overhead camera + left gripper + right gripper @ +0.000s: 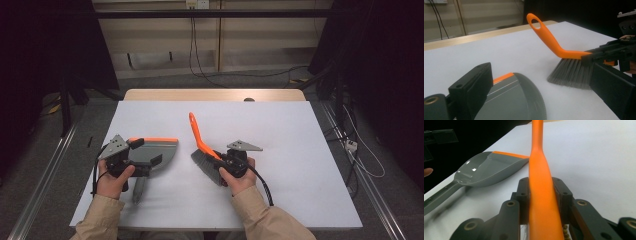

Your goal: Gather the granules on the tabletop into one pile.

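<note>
A grey dustpan (161, 150) with an orange front lip lies flat on the white table, its handle (138, 190) pointing toward the person. My left gripper (146, 151) hovers over its left part, open; in the left gripper view the dustpan (514, 100) sits beside the left jaw and stands apart from the right jaw. My right gripper (223, 162) is shut on the orange handle of a hand brush (197, 132). The grey bristles (205, 167) rest on the table just right of the dustpan. In the right gripper view the brush handle (540, 170) runs up between the jaws.
The white table top (290, 150) has free room to the right and at the back. A wooden strip (215, 95) borders its far edge. Cables lie on the floor beyond and to the right of the table.
</note>
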